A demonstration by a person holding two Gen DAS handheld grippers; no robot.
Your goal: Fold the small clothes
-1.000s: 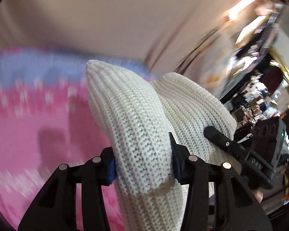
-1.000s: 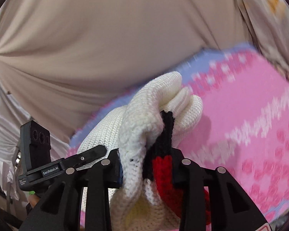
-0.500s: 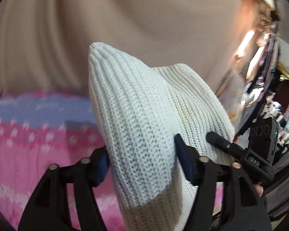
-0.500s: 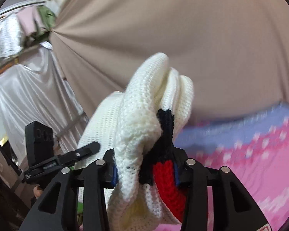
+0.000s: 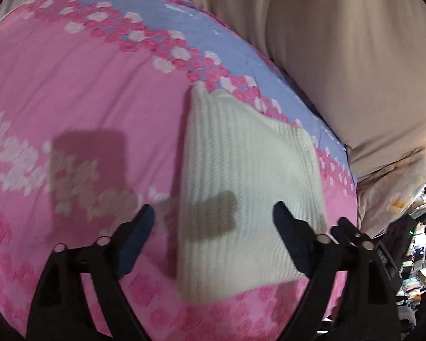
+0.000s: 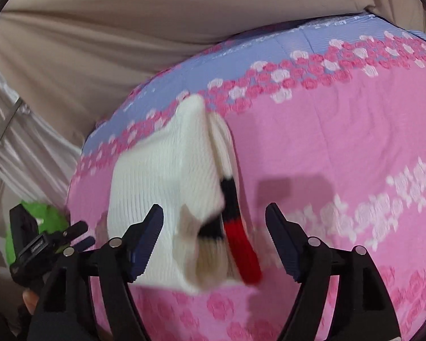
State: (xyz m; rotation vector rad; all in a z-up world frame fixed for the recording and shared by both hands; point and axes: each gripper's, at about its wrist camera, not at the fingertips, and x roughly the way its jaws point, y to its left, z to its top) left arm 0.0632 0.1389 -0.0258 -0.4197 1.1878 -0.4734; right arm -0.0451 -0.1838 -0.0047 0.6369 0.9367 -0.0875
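The white knitted garment (image 5: 250,187) lies folded on the pink flowered bedspread (image 5: 79,85), near its lilac border and just in front of the beige drape (image 5: 340,42). From the right wrist view the same garment (image 6: 162,176) shows a black and red band (image 6: 235,227) along its near right edge. No box, basket or other container shows in either view; the bedspread alone bears the garment.

The left gripper (image 5: 213,221) has its jaws opening, wide apart above the garment, the pads not pressing on the knit. The right gripper (image 6: 214,221) likewise has its jaws opening, with the banded corner between them but untouched by either pad. Both are released.

1 second ago each gripper clamped a bunched fold of the garment, lifted in front of the drape. Now the knit has dropped flat onto the bedspread and the fingers stand clear on either side.
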